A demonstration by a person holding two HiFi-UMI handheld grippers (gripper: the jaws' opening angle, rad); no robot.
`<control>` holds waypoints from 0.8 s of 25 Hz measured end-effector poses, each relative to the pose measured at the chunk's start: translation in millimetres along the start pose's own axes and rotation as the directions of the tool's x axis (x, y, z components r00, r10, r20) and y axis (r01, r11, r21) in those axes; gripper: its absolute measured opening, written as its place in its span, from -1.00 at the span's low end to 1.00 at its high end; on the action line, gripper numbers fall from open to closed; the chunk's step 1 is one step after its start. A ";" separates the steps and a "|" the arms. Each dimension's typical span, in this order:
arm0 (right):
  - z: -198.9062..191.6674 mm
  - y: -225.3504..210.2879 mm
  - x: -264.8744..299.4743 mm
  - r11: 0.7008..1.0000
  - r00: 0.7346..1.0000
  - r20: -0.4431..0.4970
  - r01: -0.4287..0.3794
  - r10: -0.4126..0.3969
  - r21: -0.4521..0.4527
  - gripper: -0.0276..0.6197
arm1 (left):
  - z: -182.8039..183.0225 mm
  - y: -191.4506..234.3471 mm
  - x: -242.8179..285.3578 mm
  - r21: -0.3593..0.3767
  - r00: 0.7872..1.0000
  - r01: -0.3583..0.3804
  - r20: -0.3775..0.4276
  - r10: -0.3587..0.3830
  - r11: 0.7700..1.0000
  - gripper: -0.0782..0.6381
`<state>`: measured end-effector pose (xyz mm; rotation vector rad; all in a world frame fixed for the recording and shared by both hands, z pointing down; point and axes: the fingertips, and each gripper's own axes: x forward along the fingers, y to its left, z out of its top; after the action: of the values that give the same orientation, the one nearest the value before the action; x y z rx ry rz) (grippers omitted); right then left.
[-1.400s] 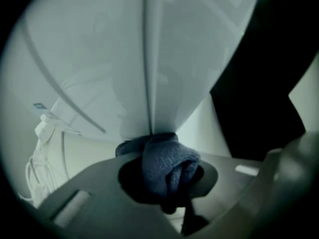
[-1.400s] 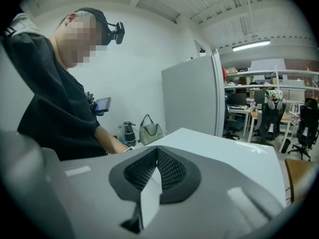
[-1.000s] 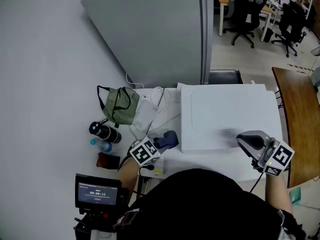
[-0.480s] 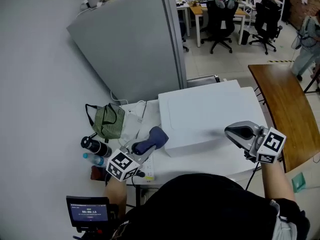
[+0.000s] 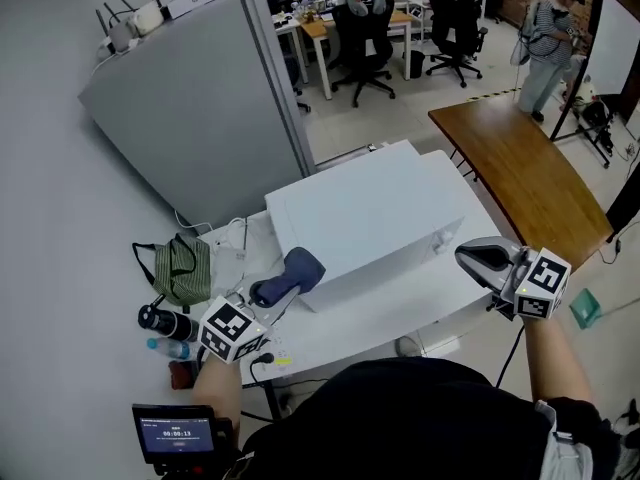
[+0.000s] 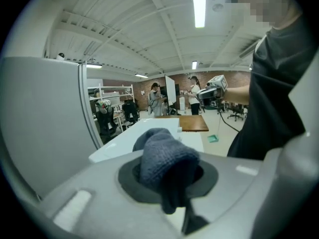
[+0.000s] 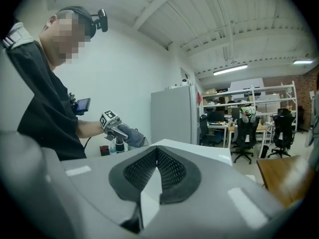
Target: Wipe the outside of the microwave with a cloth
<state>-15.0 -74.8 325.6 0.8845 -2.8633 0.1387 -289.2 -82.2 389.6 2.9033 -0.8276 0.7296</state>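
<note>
The big white microwave [image 5: 370,223] sits on a white table [image 5: 400,316]. At its 8 o'clock corner, the left gripper [image 5: 272,290] pinches a blue-grey cloth [image 5: 297,268] (all bunched up) just beside the microwave's wall. The right gripper [image 5: 478,258] is at 4 o'clock, jaws pressed together on nothing.

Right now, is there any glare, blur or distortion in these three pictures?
Left gripper view: fisheye with black corners, ceiling strip light blown out, cloth slightly soft up close. Right gripper view: same fisheye, evenly lit. Head view: wide-angle lean on the partition, no glare on the microwave.
</note>
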 end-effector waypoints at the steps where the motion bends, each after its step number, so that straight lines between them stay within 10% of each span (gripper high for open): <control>1: -1.2 -11.2 -8.5 1.000 1.000 0.020 0.014 -0.014 0.004 -0.90 | 11.4 3.2 8.9 0.031 1.000 0.003 -0.008 -0.003 0.999 -0.61; 10: -50.7 -185.8 -85.8 0.999 0.994 0.109 0.013 -0.017 0.038 -0.90 | 134.3 60.8 207.2 0.228 0.967 0.091 -0.251 -0.032 0.969 -0.61; 17: -108.8 -287.7 -135.6 0.982 0.987 0.150 0.022 -0.051 0.188 -0.90 | 159.1 98.4 368.5 0.219 0.839 0.247 -0.536 -0.096 0.944 -0.61; 20: -133.3 -303.9 -144.8 0.968 0.987 0.144 0.036 -0.074 0.249 -0.90 | 143.6 108.9 412.4 0.208 0.741 0.330 -0.661 -0.116 0.921 -0.61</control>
<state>289.7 -227.5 447.6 1.0606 -3.0041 0.4472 25.6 -400.3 437.0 2.5815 -0.2798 1.8124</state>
